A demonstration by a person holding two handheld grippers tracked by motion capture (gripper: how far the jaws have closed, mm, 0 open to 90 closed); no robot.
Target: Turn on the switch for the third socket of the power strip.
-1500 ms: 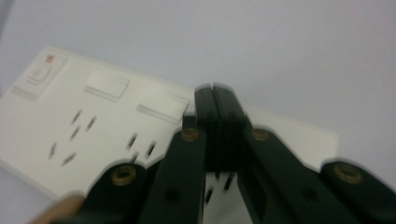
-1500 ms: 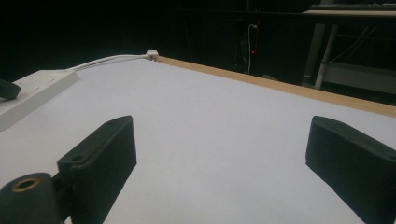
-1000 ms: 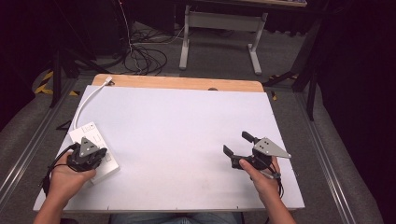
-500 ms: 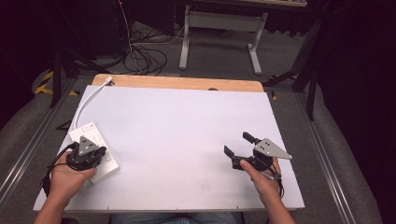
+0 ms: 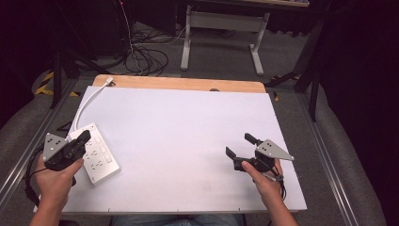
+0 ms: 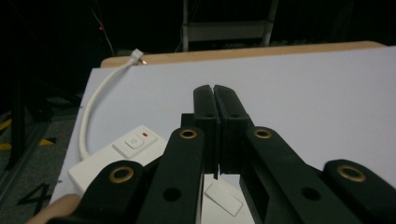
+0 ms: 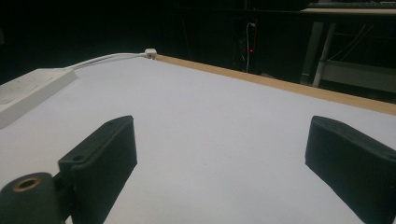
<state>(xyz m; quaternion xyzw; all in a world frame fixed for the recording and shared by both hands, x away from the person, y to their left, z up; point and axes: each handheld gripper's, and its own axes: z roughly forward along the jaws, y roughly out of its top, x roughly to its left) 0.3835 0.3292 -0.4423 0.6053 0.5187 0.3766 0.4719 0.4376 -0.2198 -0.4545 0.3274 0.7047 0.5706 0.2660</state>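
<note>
power strip (image 5: 96, 153) at table (image 5: 188, 117) left edge | left gripper (image 5: 77, 143) over it, jaws together

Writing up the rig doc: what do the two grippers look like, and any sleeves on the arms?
Both grippers, left and right, are matte black with two flat blocky jaws, brass-coloured pivot rivets, and a grey three-cornered plate with small holes on top. A black cable trails from each. The forearms are bare; no sleeves or gloves.

We see a white power strip (image 5: 96, 153) lying flat at the white table's (image 5: 188, 136) near-left edge, sockets and red-lit switch (image 6: 135, 140) up, its white cord (image 5: 87, 101) curving toward the far-left corner.
</note>
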